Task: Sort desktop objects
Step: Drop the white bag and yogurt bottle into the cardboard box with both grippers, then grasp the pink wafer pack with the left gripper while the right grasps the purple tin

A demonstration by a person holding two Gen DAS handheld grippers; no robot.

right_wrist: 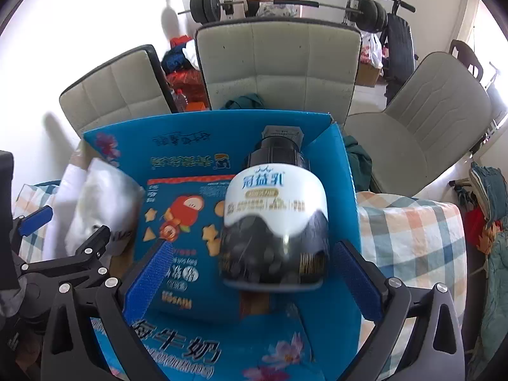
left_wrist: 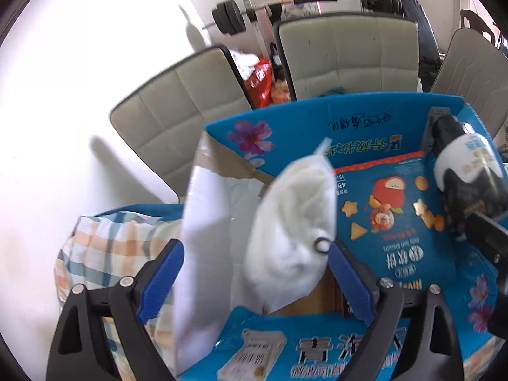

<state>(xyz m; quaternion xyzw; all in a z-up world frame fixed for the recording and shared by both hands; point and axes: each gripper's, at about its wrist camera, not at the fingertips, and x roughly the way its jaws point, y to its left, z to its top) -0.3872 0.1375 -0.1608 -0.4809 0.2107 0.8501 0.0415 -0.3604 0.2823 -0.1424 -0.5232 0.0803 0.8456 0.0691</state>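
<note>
A blue cardboard box [left_wrist: 317, 120] stands open on the checked tablecloth; it also shows in the right wrist view [right_wrist: 222, 133]. A blue biscuit packet [left_wrist: 390, 209] lies inside it [right_wrist: 181, 216]. My left gripper [left_wrist: 257, 263] is open over the box, and a white plastic bag [left_wrist: 295, 225] hangs blurred between its fingers, touching neither pad. My right gripper [right_wrist: 250, 266] is open, and a black and white yogurt bottle [right_wrist: 276, 222] sits blurred between its fingers, apart from both pads. The bottle shows at the right of the left wrist view [left_wrist: 466, 171].
Three beige padded chairs [right_wrist: 279, 70] stand behind the table. A barbell rack [right_wrist: 285, 3] stands at the back wall. The checked tablecloth [right_wrist: 412, 241] covers the table on both sides of the box. The left gripper's frame [right_wrist: 63, 254] shows at the right wrist view's left edge.
</note>
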